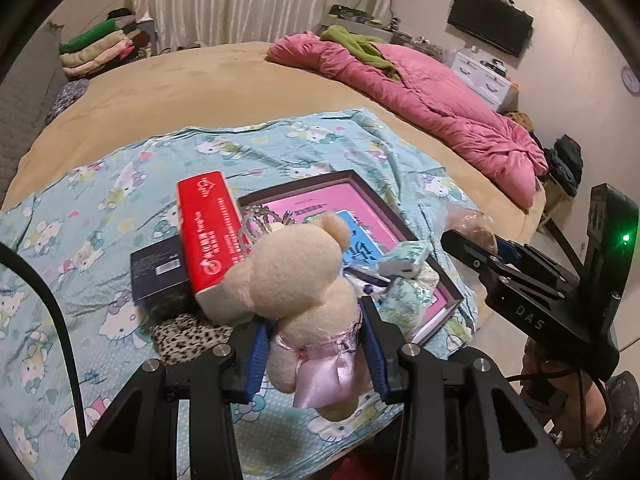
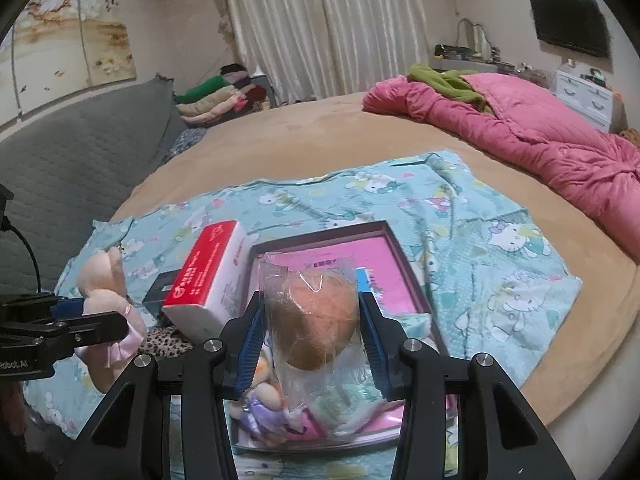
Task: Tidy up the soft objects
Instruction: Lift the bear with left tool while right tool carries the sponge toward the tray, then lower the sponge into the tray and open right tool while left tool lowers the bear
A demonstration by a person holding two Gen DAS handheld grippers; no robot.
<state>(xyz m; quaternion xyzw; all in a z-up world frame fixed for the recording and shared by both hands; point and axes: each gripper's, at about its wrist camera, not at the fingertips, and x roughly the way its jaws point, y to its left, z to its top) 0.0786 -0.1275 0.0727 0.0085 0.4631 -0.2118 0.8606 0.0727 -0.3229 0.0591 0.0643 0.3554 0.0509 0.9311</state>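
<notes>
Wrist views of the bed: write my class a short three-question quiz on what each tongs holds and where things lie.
1. True or false: the left tongs grip a cream teddy bear.
2. The right tongs hold: A) red tissue pack, B) plastic-wrapped brown ball, C) pink quilt.
3. Fill in: the framed tray lies on the ___-print cloth.

Key: 1 true; 2 B; 3 Hello Kitty.

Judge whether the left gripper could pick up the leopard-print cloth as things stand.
Probably not yet: the left gripper has its jaws shut on the teddy bear, though the leopard-print cloth lies uncovered just below.
</notes>
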